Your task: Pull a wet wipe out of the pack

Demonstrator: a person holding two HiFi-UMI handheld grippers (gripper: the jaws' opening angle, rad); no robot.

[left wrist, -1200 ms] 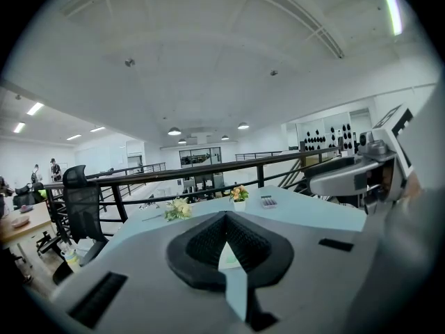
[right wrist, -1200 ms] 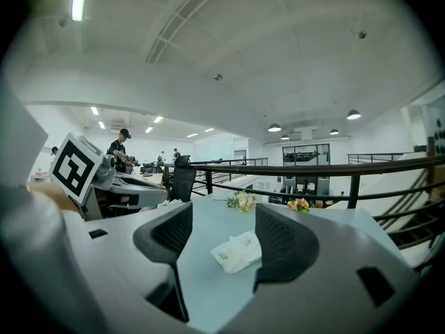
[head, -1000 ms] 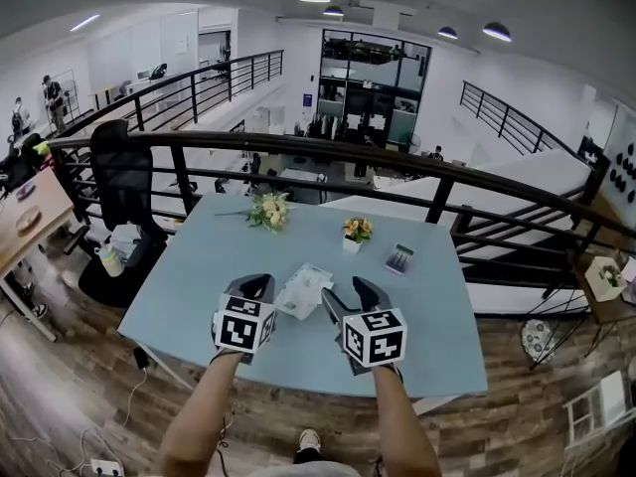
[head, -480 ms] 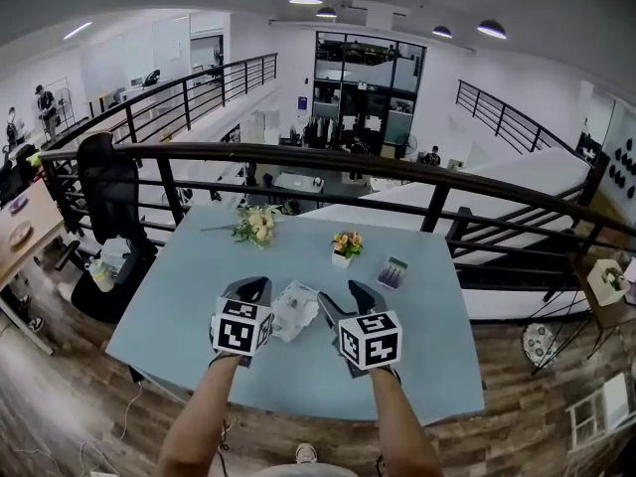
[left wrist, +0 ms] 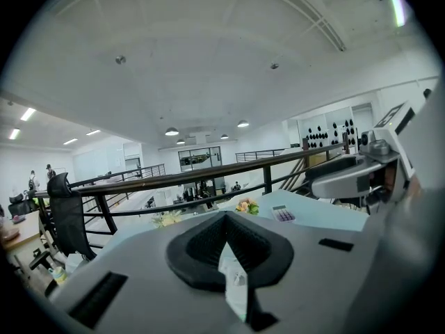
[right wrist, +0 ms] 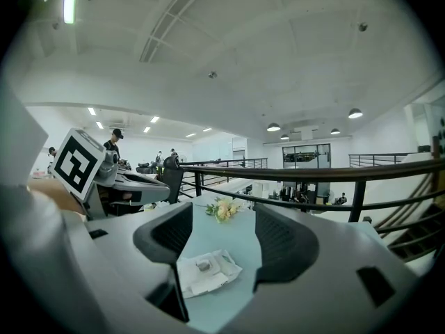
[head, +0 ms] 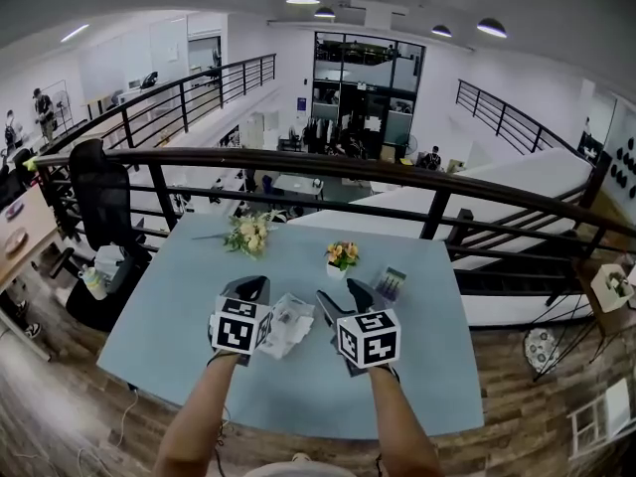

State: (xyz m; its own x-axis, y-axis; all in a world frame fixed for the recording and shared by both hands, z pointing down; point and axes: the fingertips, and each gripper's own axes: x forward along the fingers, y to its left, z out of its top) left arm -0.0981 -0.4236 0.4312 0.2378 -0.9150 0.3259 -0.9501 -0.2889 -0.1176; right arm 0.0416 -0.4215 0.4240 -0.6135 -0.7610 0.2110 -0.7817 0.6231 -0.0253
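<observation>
1. While it lies flat on the table, wet wipe pack sits between left tool and right tool, beside both.
2. Left tool jaws together, clamping nothing; right tool jaws apart, pack framed between them, not gripped.
3. Small pot farther back holds orange flowers.
4. Pack white, crinkled, grey round spot on top.

- Left gripper: a pale grey shell is carrying black ribbed pads, and dark rectangular slots are showing on its upper face.
- Right gripper: a matching pale grey shell is bearing two broad, rounded black pads with ribbed inner faces.
- Marker cubes: each white cube is displaying black square codes on its faces.
- Forearms: both are showing bare behind the cubes.
</observation>
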